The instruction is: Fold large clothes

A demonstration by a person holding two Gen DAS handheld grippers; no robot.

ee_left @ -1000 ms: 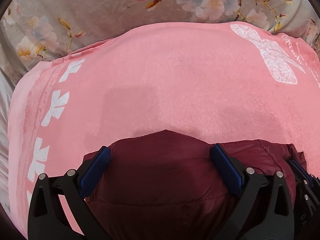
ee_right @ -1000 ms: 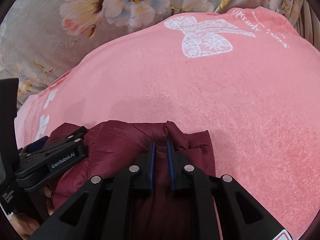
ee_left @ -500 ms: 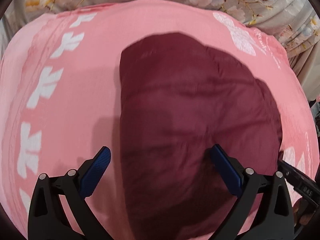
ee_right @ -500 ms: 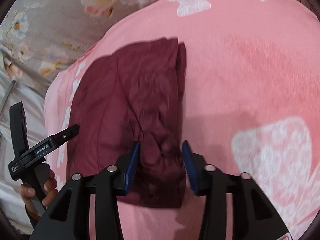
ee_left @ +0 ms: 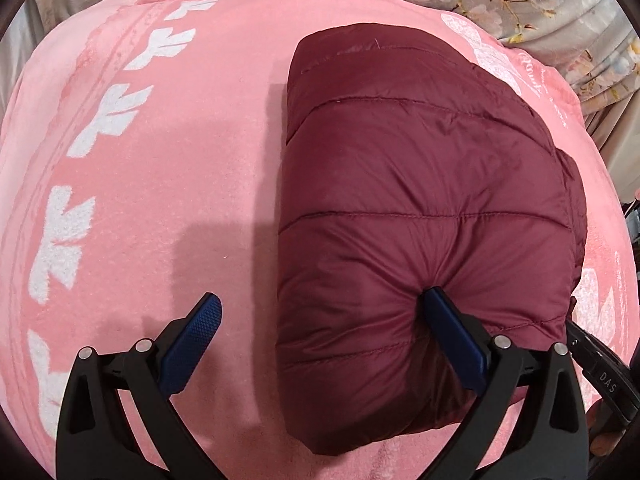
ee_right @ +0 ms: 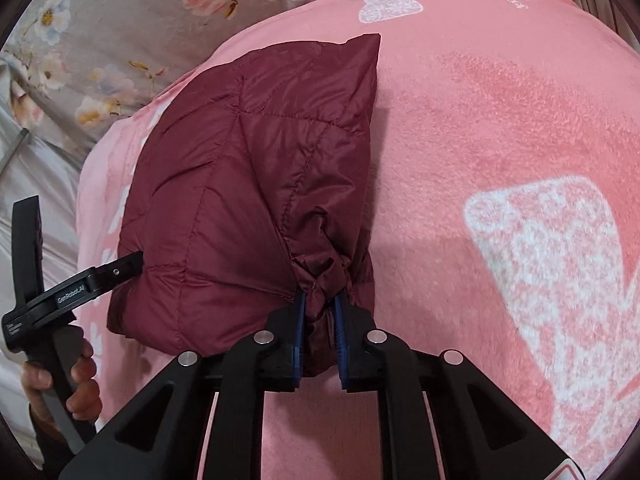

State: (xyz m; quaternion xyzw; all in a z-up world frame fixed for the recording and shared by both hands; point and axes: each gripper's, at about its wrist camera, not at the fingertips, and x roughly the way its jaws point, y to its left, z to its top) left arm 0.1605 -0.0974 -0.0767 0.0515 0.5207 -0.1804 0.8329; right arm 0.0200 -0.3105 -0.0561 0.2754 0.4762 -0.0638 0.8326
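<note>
A maroon quilted jacket (ee_left: 420,200) lies folded in a thick bundle on a pink blanket (ee_left: 160,200). My left gripper (ee_left: 322,298) stands open across the bundle's near left edge. Its right finger (ee_left: 452,332) dents the padding and its left finger (ee_left: 192,336) is over the blanket. In the right wrist view the jacket (ee_right: 240,184) fills the left middle. My right gripper (ee_right: 320,298) is closing on a gathered bunch of jacket fabric at the near right corner, and the pads pinch it.
The pink blanket (ee_right: 480,140) with white butterfly prints covers a bed. Grey floral bedding (ee_right: 100,40) lies beyond it at the back and left. A hand (ee_right: 76,376) holds the left gripper's handle at the lower left of the right wrist view.
Both grippers have drawn back toward me, so the whole folded jacket now shows. My right gripper opened, then closed on a bunch at the jacket's near corner. The left stayed open.
</note>
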